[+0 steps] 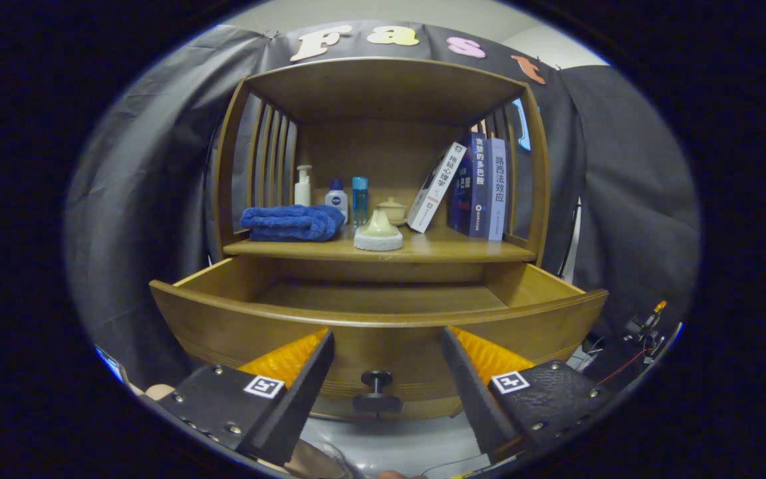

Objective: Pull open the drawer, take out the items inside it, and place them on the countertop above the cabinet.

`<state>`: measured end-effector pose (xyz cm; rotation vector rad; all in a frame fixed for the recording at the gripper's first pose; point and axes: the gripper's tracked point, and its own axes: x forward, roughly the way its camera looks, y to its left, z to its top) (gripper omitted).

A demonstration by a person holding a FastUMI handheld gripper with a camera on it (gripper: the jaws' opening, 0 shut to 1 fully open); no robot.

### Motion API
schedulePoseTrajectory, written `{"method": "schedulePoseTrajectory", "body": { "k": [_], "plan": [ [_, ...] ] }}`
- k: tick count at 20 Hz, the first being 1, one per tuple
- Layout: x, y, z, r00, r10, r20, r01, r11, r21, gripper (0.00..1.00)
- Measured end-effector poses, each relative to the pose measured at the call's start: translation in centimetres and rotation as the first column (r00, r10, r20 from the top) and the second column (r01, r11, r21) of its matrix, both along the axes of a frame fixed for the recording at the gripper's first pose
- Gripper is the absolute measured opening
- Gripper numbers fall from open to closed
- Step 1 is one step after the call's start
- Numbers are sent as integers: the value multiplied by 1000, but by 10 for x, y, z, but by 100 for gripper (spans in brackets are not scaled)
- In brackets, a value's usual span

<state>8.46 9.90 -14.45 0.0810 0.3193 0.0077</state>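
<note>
Hovering in front of a wooden cabinet (383,166), the hand-held gripper (386,346) has its two fingers (303,372) spread wide apart and gripping nothing, as seen from the camera riding on it. Between the fingers sits the dark round knob (377,392) of the drawer (383,319), untouched by either one. The drawer stands pulled out toward the camera, its curved front panel just ahead of the fingers and the bare wooden floor of its inside visible beyond the rim. On the countertop (449,249) above the drawer lie a folded blue towel (293,223) at the left and, just beside it near the front edge, a pale cone-shaped piece resting on a round white pad (378,233). Behind them, against the back panel, stand a white pump bottle (302,186), a small white bottle with a blue cap (336,194), a slim blue bottle (360,199) and a small cream lidded pot (393,209). At the right side of the shelf a row of books (479,186) stands upright against the slatted side, with one white book (436,186) leaning tilted against them. Black cloth hangs behind and around the cabinet, and some wiring (642,332) shows low at the right
</note>
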Motion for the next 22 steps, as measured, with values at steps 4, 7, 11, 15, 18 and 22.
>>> {"method": "schedulePoseTrajectory", "body": {
  "k": [4, 7, 11, 15, 18, 22],
  "plan": [
    [11, 3, -4, 1000, -6, 9, 6, 1000, 1, 98],
    [19, 2, -5, 1000, -2, 16, 2, 1000, -1, 98],
    [28, 2, -6, 1000, 4, 19, -4, 1000, 2, 98],
    [35, 1, -7, 1000, 8, 25, -8, 1000, 5, 98],
    [40, 1, -8, 1000, 8, 28, -8, 1000, 0, 98],
    [52, 2, -10, 1000, 4, 28, -4, 1000, 1, 98]
  ]
}}
